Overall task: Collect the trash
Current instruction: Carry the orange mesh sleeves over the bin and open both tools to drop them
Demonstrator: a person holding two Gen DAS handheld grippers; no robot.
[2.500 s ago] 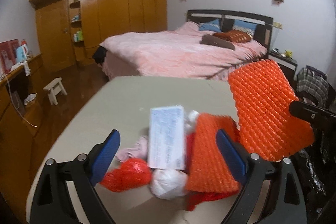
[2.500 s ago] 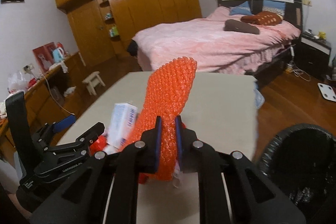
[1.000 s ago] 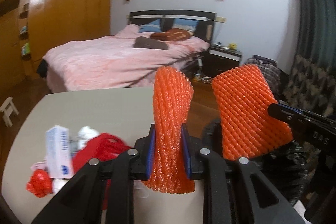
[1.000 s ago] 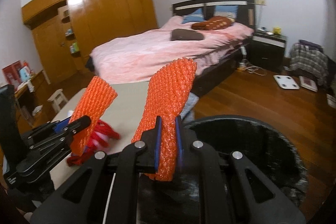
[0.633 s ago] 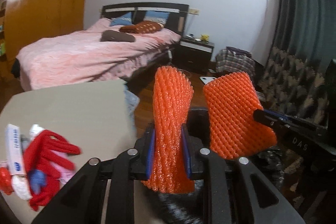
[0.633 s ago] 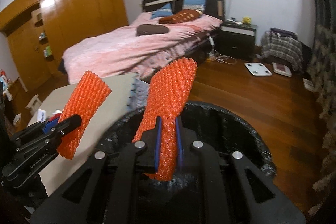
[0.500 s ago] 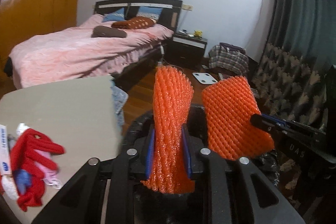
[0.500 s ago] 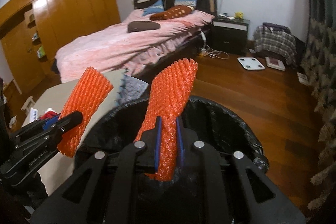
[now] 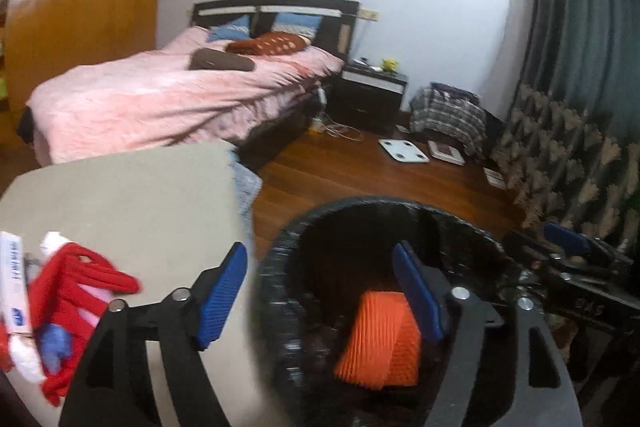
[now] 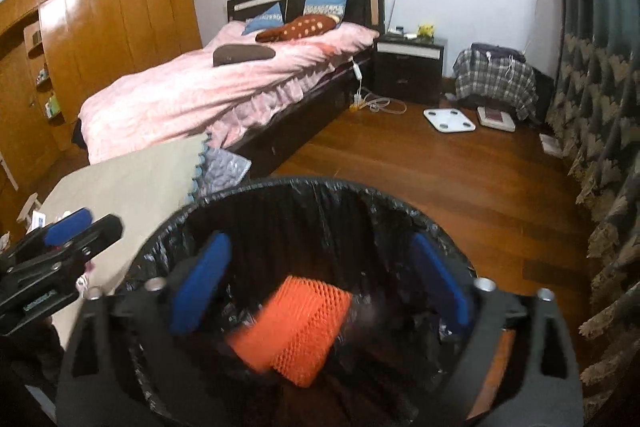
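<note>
A bin lined with a black bag (image 9: pixel 280 251) stands beside the table; it also shows in the right wrist view (image 10: pixel 304 187). Orange foam nets (image 9: pixel 380 343) lie inside it, also seen in the right wrist view (image 10: pixel 296 331). My left gripper (image 9: pixel 320 291) is open and empty over the bin's left rim. My right gripper (image 10: pixel 320 283) is open and empty over the bin. On the beige table (image 9: pixel 132 203) lie a red cloth item (image 9: pixel 76 287), a white box (image 9: pixel 14 283) and a white wad (image 9: pixel 24 359).
A pink bed (image 9: pixel 172 99) stands behind the table, a dark nightstand (image 9: pixel 372 95) beside it. A white scale (image 10: pixel 449 119) and a plaid-covered item (image 10: pixel 496 77) are on the wooden floor. A patterned curtain (image 10: pixel 600 131) hangs at the right.
Both grippers have opened over the bin. The two orange nets have dropped from them into it.
</note>
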